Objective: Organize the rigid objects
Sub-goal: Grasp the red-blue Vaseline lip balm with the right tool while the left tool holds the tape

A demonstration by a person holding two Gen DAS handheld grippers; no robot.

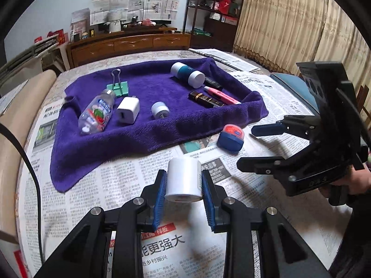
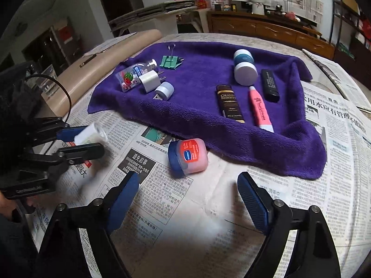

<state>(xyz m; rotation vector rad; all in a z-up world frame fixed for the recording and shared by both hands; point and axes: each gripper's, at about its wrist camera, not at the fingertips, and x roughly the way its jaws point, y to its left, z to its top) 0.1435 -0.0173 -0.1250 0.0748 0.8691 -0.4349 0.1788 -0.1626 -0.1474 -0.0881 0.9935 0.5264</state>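
My left gripper (image 1: 183,176) is shut on a small white cylinder (image 1: 184,180), held just above the newspaper; the right wrist view shows that gripper (image 2: 92,140) and the cylinder (image 2: 89,134) at the left. A pink jar with a blue lid (image 2: 187,156) lies on its side on the newspaper near the purple towel (image 2: 208,125). My right gripper (image 2: 187,177) stands open just short of the jar, with nothing between its pads. The left wrist view shows the right gripper (image 1: 247,147) beside the jar (image 1: 230,139).
On the towel (image 1: 162,127) lie a green binder clip (image 1: 117,88), a small clear bottle (image 1: 97,112), a white charger (image 1: 128,110), a pale blue USB plug (image 1: 160,109), a teal-and-white jar (image 1: 187,74), a brown tube (image 1: 206,99), a pink marker (image 1: 221,95) and a black tube (image 2: 270,84). Newspaper (image 1: 111,185) covers the table.
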